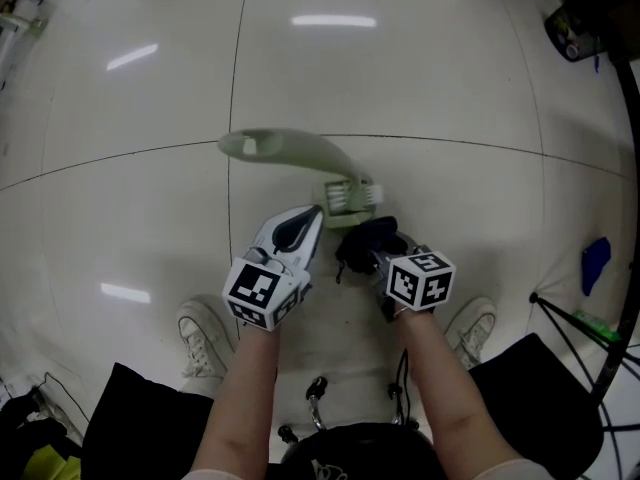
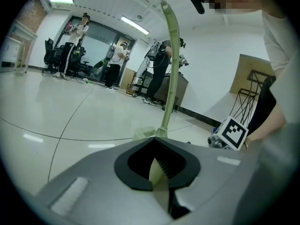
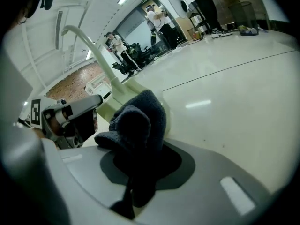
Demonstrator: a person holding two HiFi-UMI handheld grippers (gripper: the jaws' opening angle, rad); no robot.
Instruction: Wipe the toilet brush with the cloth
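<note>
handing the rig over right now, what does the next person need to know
Left gripper: shut on the toilet brush near its head, handle pointing away from the person.
Right gripper: shut on the dark cloth, bunched right beside the brush head.
Done: both things gripped, cloth at the head.
Left: the wiping itself; how much is already wiped cannot be told.

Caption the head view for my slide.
Left gripper grips the toilet brush; right gripper holds a dark cloth at its head.

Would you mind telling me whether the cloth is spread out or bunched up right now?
Bunched up: the cloth sits as a dark wad clamped in the right gripper, next to the brush.
</note>
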